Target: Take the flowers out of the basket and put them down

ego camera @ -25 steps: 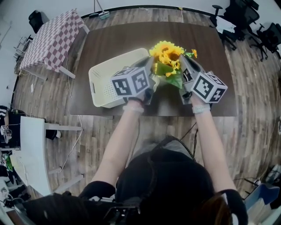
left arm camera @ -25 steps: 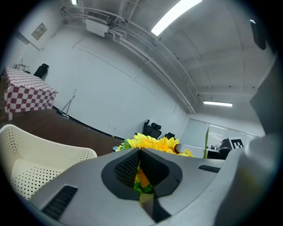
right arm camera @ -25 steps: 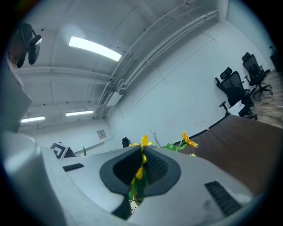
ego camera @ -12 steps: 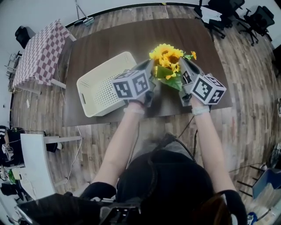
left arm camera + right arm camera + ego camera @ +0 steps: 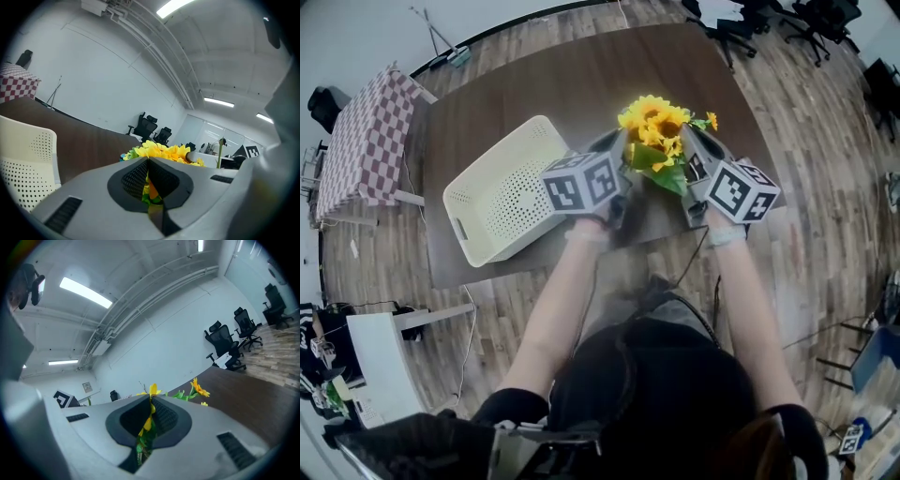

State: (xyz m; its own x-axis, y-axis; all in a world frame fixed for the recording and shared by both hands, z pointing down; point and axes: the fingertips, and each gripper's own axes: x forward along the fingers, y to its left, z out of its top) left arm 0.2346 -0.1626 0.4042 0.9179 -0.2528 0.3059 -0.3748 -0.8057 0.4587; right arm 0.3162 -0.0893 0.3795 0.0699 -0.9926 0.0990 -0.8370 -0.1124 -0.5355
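Two grippers share this bunch. The left gripper (image 5: pixel 622 148) and the right gripper (image 5: pixel 688 145) each have their jaws pressed together on the lower green part of the flowers (image 5: pixel 658 122), one from the left side and one from the right. In each gripper view, leaves and a bit of yellow petal are pinched between the dark pads. The yellow heads stand up between the two tools, above the near right part of the brown table (image 5: pixel 581 84). The white basket (image 5: pixel 502 202) is on the table to the left, apart from the bunch, so the taking out seems done and the putting down is the step in hand.

To do it well, I think both hands must go down together at the same speed, because an uneven move could pull the stems apart or tear the leaves. The wood just under the bunch, right of the basket and not too close to the near edge, looks a good place. The jaws should open only when the stems rest on the table, both at once.
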